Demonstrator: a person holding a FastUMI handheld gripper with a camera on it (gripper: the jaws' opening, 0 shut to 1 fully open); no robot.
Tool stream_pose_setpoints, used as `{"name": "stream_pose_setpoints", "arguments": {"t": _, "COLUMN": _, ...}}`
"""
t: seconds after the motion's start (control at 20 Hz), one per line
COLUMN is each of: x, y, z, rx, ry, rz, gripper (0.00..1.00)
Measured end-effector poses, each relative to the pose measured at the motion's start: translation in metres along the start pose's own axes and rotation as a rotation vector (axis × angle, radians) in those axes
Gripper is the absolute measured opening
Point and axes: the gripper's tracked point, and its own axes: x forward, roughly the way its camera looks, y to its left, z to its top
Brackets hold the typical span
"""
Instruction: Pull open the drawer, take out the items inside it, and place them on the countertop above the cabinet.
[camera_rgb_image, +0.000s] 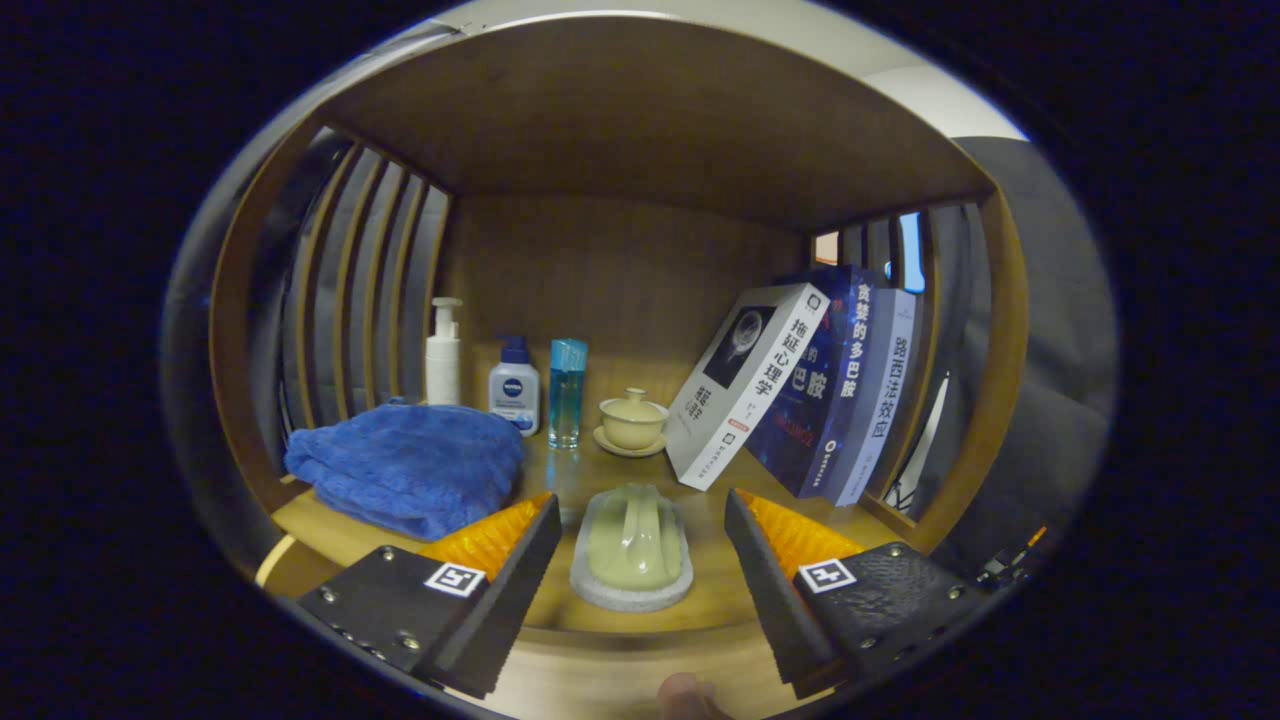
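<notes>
Tool (640, 560): your fingers wide apart, holding nothing | pale green lidded dish on grey stone coaster (632, 548): on wooden worktop (700, 590), between fingertips, long axis pointing away | likely placed.

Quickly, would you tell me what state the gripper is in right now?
Gripper: open, holding nothing; its fingers stand apart on either side of the pale green dish on the countertop, not touching it.

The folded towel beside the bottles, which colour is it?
Blue. The folded towel shows best in the gripper view, beyond the open gripper.
</notes>
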Motion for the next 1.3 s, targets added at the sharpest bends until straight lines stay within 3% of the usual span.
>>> {"name": "stream_pose_setpoints", "arguments": {"t": 0.3, "x": -0.075, "y": -0.005, "z": 0.020, "rx": 0.042, "ry": -0.016, "rz": 0.044, "gripper": 0.98}}
{"name": "stream_pose_setpoints", "arguments": {"t": 0.75, "x": -0.201, "y": -0.021, "z": 0.026, "rx": 0.054, "ry": -0.067, "rz": 0.039, "gripper": 0.98}}
{"name": "stream_pose_setpoints", "arguments": {"t": 1.1, "x": -0.288, "y": -0.022, "z": -0.004, "rx": 0.086, "ry": -0.069, "rz": 0.040, "gripper": 0.98}}
{"name": "stream_pose_setpoints", "arguments": {"t": 1.3, "x": -0.308, "y": -0.024, "z": -0.043, "rx": 0.112, "ry": -0.038, "rz": 0.030, "gripper": 0.98}}
